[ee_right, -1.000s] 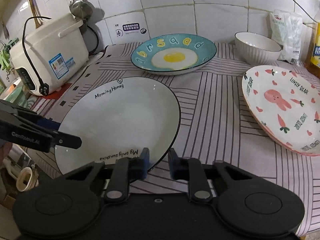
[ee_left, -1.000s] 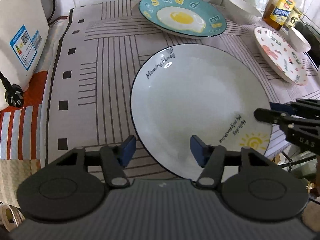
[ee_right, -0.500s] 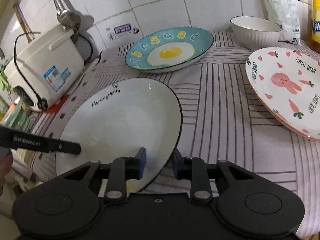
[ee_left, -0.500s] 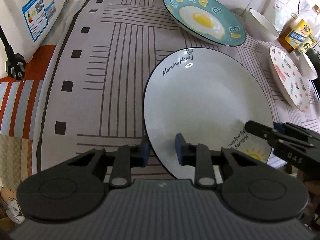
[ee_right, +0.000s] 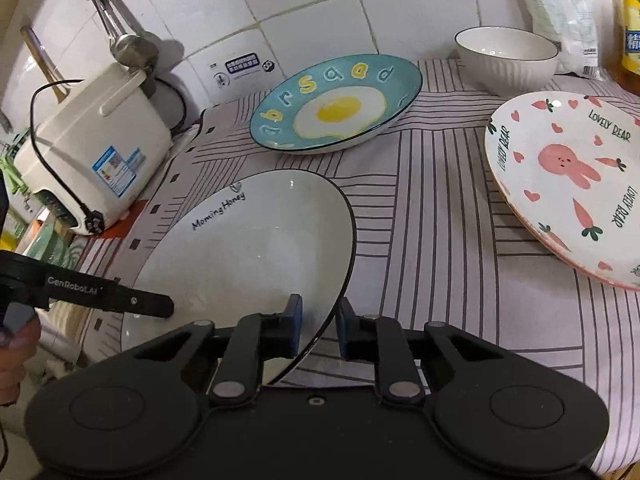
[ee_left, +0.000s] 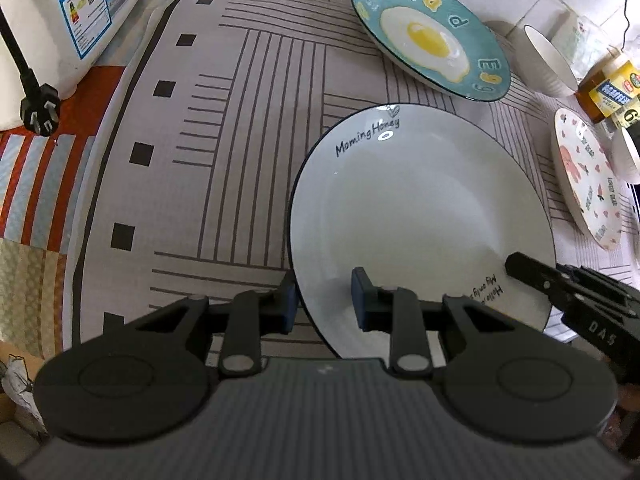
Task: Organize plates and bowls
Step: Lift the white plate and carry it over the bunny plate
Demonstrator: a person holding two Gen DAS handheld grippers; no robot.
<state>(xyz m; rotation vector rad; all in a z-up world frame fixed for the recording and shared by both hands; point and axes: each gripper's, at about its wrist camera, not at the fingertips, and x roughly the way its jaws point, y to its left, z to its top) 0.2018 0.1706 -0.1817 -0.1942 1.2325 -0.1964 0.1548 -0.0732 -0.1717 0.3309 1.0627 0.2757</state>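
A large white plate [ee_left: 416, 216] with a dark rim and "Morning Honey" lettering is held tilted above the striped cloth. My left gripper [ee_left: 323, 300] is shut on its near left rim, one pad on each face. My right gripper [ee_right: 319, 326] is shut on the plate [ee_right: 256, 248] at its near right rim. A teal fried-egg plate [ee_right: 336, 104] lies behind it. A pink rabbit plate [ee_right: 568, 184] lies to the right. A white bowl [ee_right: 506, 58] stands at the back right.
A white rice cooker [ee_right: 92, 148] with a dangling plug [ee_left: 40, 112] stands at the left. Bottles [ee_left: 608, 88] and a white bag [ee_right: 560, 20] stand at the back right by the tiled wall. Another small bowl [ee_left: 628, 152] sits at the far right.
My left gripper closed from wide open onto the plate's rim. Both grippers lifted the plate off the cloth and it now tilts, its far edge higher.
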